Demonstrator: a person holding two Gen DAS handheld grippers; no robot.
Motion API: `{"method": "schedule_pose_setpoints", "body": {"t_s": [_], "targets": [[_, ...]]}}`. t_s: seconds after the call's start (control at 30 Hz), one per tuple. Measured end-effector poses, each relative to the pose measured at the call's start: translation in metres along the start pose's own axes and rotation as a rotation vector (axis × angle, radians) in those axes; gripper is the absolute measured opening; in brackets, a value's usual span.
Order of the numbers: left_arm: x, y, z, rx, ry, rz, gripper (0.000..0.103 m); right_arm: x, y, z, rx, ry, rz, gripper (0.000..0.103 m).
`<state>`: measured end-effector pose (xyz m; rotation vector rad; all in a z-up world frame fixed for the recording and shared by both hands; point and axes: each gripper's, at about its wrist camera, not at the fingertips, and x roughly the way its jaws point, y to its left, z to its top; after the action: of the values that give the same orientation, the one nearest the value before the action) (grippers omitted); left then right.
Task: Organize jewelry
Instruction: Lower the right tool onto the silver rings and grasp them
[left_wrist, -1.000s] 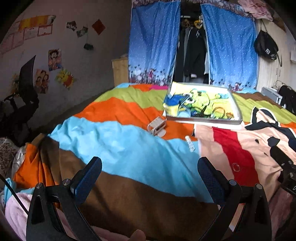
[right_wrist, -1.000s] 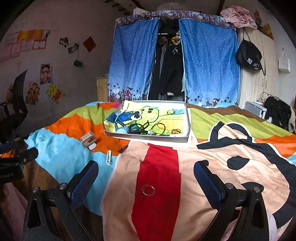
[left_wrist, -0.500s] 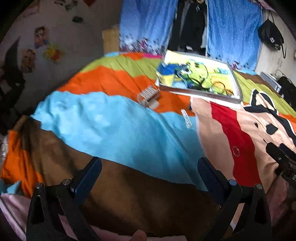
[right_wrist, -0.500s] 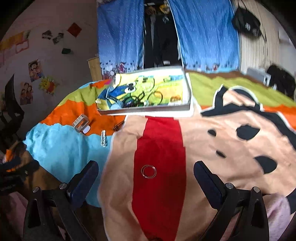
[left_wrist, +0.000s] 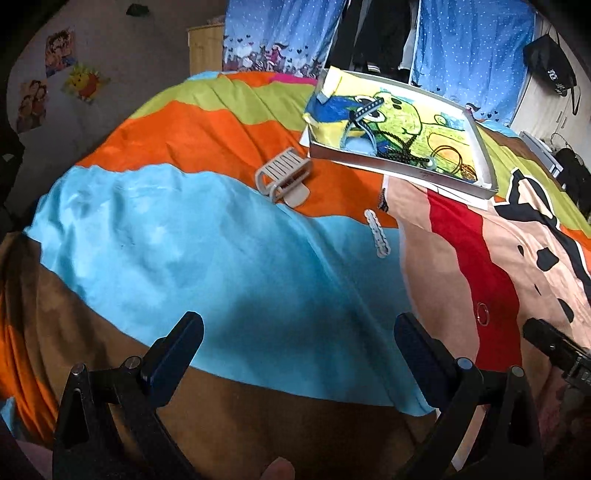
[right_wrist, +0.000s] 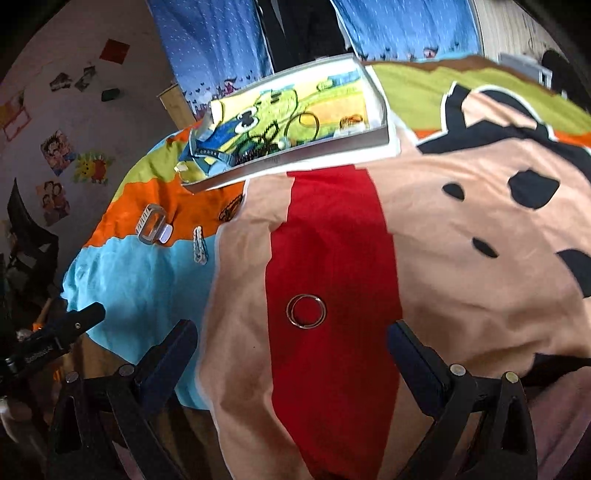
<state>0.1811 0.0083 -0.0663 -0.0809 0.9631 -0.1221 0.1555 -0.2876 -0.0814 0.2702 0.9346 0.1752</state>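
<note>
Nearest the camera, the right claw (right_wrist: 291, 354) was spread wide and held nothing. It hung just above the bed cover (right_wrist: 461, 229). A thin metal ring (right_wrist: 306, 311) lay flat on the red stripe of the cover, just past the claw's tips and between them, not touching either one.

The left claw (left_wrist: 299, 345) was spread wide too, with nothing in it. It hung over the blue and brown part of the cover. From this side the ring (left_wrist: 482, 314) lay off to the right of the claw.

Farther out, a small white hair clip (left_wrist: 376, 233) lay on the blue stripe. Beyond it, a big grey hair claw clip (left_wrist: 283, 175) sat on the orange stripe.

Farthest away, a flat white tray (left_wrist: 484, 155) with a cartoon picture inside rested on the bed. In it were a dark bead necklace (left_wrist: 402, 147), a thin hoop (left_wrist: 445, 158) and a few more small pieces, all tangled close together near the front wall.
</note>
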Motion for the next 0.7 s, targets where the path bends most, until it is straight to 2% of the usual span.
{"method": "schedule_pose_setpoints", "body": {"t_s": [0.17, 0.47, 0.7], "targets": [[0.005, -0.001, 0.002, 0.002, 0.015, -0.013, 0.101, 0.011, -0.003, 0.002, 0.018, 0.040, 0.016, 0.085], [0.012, 0.000, 0.006, -0.021, 0.030, -0.045, 0.101, 0.025, -0.003, 0.002, 0.020, 0.081, 0.005, 0.071], [0.019, -0.008, 0.012, 0.002, 0.025, -0.065, 0.101, 0.033, -0.005, 0.002, 0.031, 0.102, -0.007, 0.063]]}}
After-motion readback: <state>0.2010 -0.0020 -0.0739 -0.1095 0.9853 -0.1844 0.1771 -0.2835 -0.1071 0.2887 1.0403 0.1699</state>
